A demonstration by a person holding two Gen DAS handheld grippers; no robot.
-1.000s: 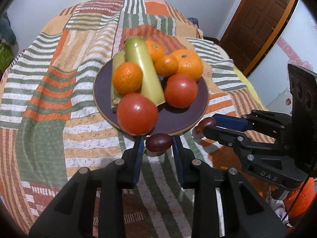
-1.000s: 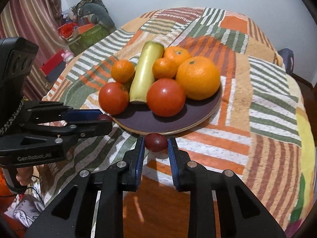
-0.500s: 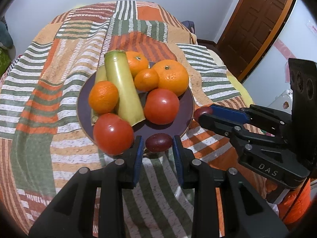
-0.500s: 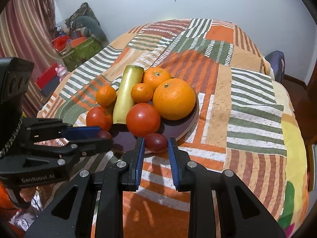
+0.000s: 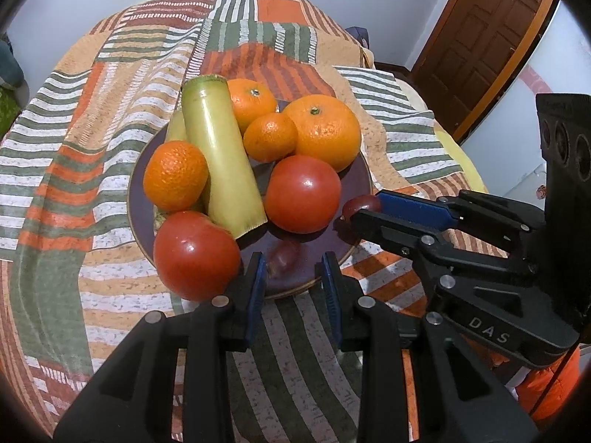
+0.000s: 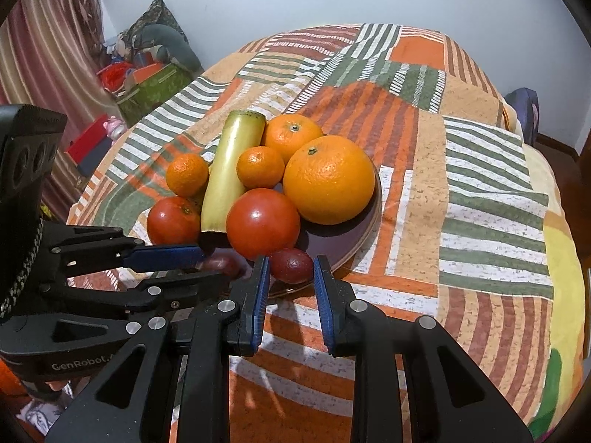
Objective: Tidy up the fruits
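A dark purple plate (image 5: 354,170) (image 6: 369,217) on the striped cloth holds several oranges, two tomatoes and a pale green stalk (image 5: 221,147). My left gripper (image 5: 291,275) is open at the plate's near rim; a dark red grape (image 5: 282,254), blurred, lies on the plate just ahead of its jaws. In the right wrist view this grape (image 6: 221,264) shows by the left gripper's tip. My right gripper (image 6: 290,273) has its jaws around a second dark red grape (image 6: 291,264), slightly parted, over the plate's rim. That grape also shows in the left wrist view (image 5: 360,205).
The round table is covered by a patchwork striped cloth (image 6: 480,184). A brown door (image 5: 491,37) stands at the right. Boxes and bags (image 6: 147,74) lie on the floor by a curtain at the left.
Both grippers moved forward over the plate's rim. My left gripper has opened and its grape has dropped onto the plate. My right gripper's jaws have widened around its grape.
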